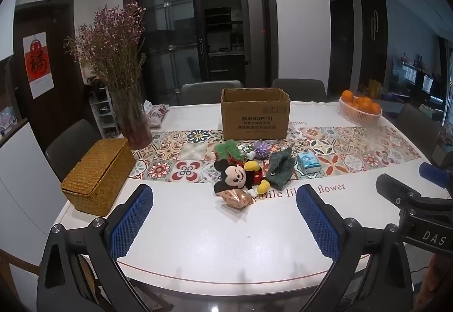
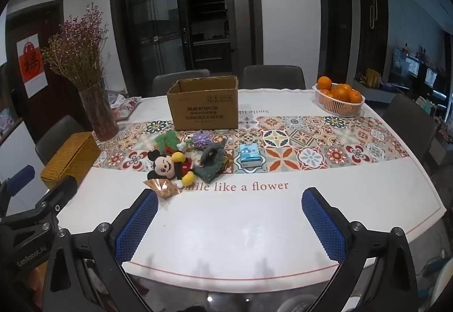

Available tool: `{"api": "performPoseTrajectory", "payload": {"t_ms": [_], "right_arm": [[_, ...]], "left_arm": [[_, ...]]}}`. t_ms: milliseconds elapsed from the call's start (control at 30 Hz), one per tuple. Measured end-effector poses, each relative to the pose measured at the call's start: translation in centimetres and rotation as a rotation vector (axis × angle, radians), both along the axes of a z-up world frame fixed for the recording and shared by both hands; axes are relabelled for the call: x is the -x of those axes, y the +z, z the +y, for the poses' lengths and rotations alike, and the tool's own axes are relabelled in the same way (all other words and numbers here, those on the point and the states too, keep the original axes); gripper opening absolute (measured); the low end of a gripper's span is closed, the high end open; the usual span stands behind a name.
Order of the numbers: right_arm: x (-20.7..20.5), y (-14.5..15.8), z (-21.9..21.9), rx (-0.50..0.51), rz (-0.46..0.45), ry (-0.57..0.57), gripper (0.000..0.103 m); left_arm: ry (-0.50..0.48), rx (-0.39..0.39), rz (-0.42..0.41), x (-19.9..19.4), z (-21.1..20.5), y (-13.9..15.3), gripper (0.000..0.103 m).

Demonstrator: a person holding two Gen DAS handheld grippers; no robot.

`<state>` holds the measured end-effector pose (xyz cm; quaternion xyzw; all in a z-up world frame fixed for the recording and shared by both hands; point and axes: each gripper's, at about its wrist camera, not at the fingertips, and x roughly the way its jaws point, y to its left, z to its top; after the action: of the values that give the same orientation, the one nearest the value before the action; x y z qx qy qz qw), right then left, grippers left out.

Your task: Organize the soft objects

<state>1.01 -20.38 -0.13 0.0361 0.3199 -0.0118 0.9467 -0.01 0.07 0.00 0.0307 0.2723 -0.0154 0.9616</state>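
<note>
On the patterned runner and the white cloth just in front of it, at mid-table: one cluster of soft items. Contents: Mickey plush [image 1: 239, 176], lying on its side, long axis running roughly left to right, head to the left; shiny snack packet [image 1: 237, 199] touching the plush on the near side; green fuzzy item [image 1: 226, 149] and purple spiky ball [image 1: 262, 150] behind; grey-green cloth [image 1: 279, 170] just to the right; blue tissue pack [image 1: 309, 164] beyond that.

Receptacle: open cardboard box [image 1: 255, 113], directly behind the cluster, top open.

Left gripper [image 1: 223, 215]: jaws spread wide, holding nothing; cluster lies straight ahead, packet nearest.

Right gripper [image 2: 230, 220]: jaws likewise spread, empty; cluster lies ahead and to its left.

Judgement: left gripper is the better aligned for the plush or packet; right gripper sits closer in line with the tissue pack. Nothing yet visibly boxed.
</note>
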Motion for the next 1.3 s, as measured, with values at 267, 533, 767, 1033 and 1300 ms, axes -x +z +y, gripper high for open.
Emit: {"api": "performPoseTrajectory", "payload": {"t_ms": [267, 533, 767, 1033, 1300], "right_arm": [[0.24, 0.04, -0.13, 0.005, -0.008, 0.001, 0.103], [-0.06, 0.14, -0.09, 0.002, -0.016, -0.002, 0.103], [-0.22, -0.1, 0.13, -0.001, -0.012, 0.003, 0.103], [-0.37, -0.1, 0.09, -0.004, -0.011, 0.0, 0.103], [-0.37, -0.11, 0.15, -0.003, -0.012, -0.002, 0.103]], "left_arm": [[-0.002, -0.011, -0.003, -0.24, -0.25, -0.42, 0.103], [-0.004, -0.006, -0.008, -0.25, -0.02, 0.01, 0.103], [-0.007, -0.003, -0.002, -0.22, -0.08, -0.16, 0.103], [-0.012, -0.001, -0.004, -0.27, -0.03, -0.29, 0.103], [-0.016, 0.002, 0.001, -0.29, -0.07, -0.37, 0.103]]}}
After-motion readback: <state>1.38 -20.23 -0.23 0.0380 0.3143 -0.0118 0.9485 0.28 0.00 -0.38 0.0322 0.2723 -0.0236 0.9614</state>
